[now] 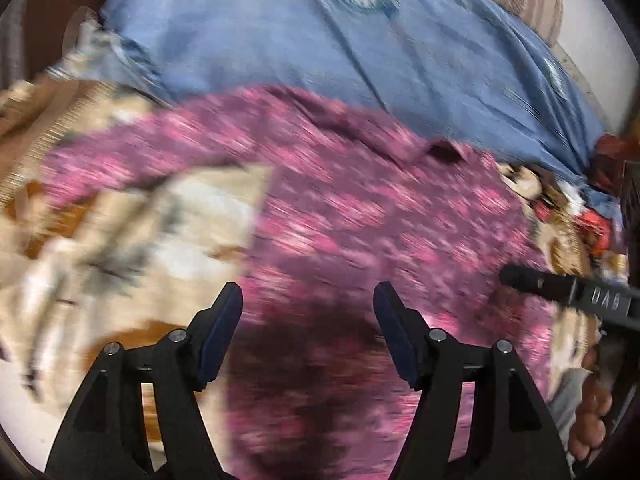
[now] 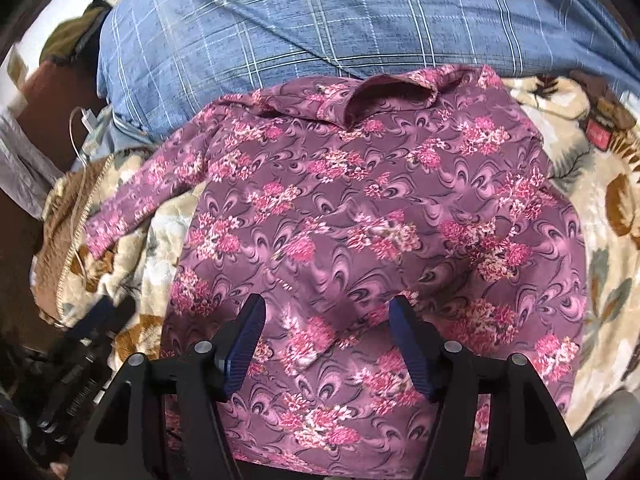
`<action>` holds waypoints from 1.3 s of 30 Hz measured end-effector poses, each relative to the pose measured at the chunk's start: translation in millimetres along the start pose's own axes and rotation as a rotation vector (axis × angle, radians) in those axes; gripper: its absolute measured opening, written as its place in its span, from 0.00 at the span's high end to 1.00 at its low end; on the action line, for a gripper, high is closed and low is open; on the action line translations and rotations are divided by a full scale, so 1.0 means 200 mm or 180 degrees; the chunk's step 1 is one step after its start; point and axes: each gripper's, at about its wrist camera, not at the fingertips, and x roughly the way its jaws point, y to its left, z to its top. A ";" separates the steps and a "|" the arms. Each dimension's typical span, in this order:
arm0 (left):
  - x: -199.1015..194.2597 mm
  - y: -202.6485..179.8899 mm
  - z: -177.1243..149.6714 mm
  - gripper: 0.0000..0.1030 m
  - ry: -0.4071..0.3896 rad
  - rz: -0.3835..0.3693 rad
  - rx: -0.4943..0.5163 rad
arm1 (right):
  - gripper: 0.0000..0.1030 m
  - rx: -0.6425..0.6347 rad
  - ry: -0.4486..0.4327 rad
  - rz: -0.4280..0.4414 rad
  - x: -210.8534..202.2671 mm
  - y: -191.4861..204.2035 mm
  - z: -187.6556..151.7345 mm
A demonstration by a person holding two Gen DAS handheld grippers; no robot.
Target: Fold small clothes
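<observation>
Fingers (image 1: pixel 230 320) of the left gripper (image 1: pixel 308 300) stand wide apart with nothing between them, and the right gripper (image 2: pixel 328 312) is spread just as wide, both above the fabric. Behind lies a blue checked quilt (image 2: pixel 320 32) with a round emblem. A beige floral blanket (image 2: pixel 608 200) covers the bed. On it the purple floral shirt (image 2: pixel 360 220) lies spread flat, collar toward the quilt, one sleeve reaching out left. The left view is motion-blurred.
</observation>
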 end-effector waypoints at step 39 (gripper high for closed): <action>-0.26 0.02 0.01 0.47 -0.0392 0.0574 0.0180 | 0.43 -0.0091 -0.0122 -0.0003 0.02 0.01 0.31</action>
